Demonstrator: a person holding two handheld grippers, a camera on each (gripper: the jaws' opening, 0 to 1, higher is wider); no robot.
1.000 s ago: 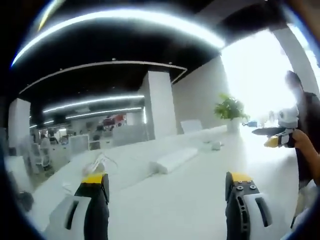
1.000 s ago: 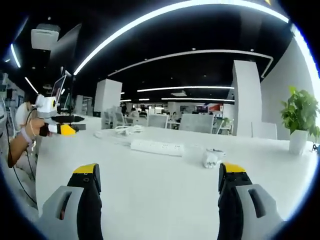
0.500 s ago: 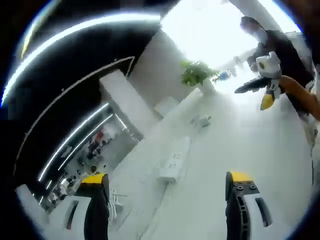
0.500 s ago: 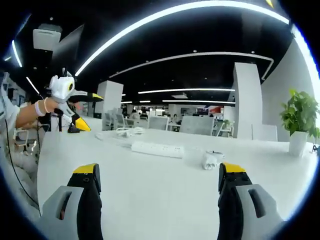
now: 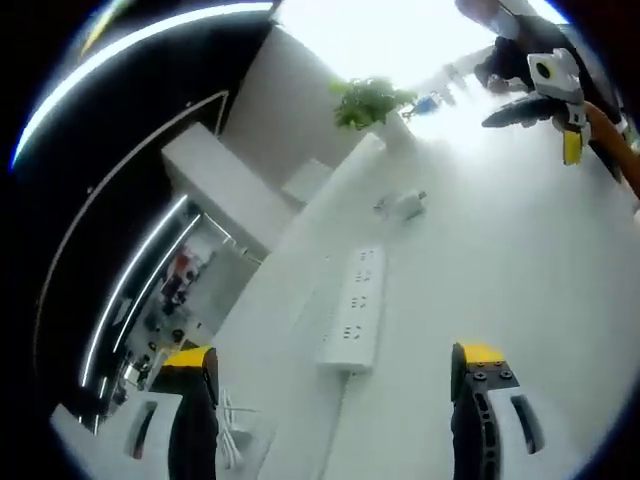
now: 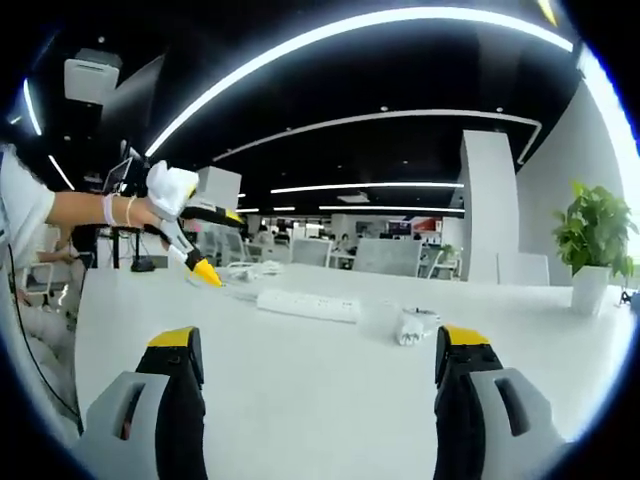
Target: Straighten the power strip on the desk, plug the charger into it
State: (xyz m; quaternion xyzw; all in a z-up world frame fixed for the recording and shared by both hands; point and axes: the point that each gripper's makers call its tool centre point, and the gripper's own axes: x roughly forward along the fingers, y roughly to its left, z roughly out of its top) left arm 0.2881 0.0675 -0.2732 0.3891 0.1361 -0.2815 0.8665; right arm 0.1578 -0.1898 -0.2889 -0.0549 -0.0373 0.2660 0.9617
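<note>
Left gripper view: left tool jaws spread, nothing between, above white tabletop. Power strip at frame centre, lying aslant, cord trailing toward bottom. Charger beyond it, apart, upper centre. Right gripper view: right tool spread, empty; strip and charger mid-frame; left tool tips near strip's left end.

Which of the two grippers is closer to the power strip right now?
The left gripper: in the right gripper view it angles down just beside the power strip's cord end, while the right gripper hangs well back with bare desk between.
</note>
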